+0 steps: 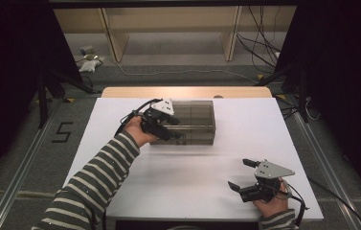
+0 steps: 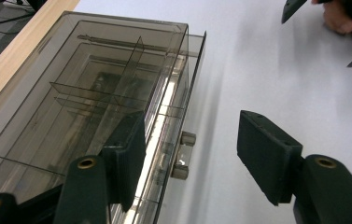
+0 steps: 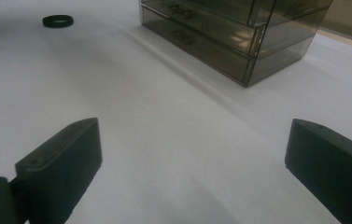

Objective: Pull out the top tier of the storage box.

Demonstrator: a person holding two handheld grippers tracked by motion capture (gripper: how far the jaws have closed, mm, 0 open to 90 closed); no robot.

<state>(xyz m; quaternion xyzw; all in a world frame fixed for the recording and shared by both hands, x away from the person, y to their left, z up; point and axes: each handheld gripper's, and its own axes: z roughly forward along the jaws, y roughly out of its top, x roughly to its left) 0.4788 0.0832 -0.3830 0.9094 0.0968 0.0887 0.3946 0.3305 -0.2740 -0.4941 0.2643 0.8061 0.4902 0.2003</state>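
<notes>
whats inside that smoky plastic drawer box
Through the tinted drawer box only thin dividers splitting it into compartments show, and no items are visible in them. The lower drawers are too dark and covered by the left gripper to tell.

The high view is looking forward and down from above the person's side, taking in the whole table [image 1: 120, 191] out to its far edge. The left gripper view is sitting very close, peering along its jaws at the drawer box [image 2: 94, 93] near the far edge. The right gripper view is riding low by the near right corner, facing across the white surface. All three are sharing the drawer box [image 3: 239, 42] [image 1: 195, 122].
</notes>
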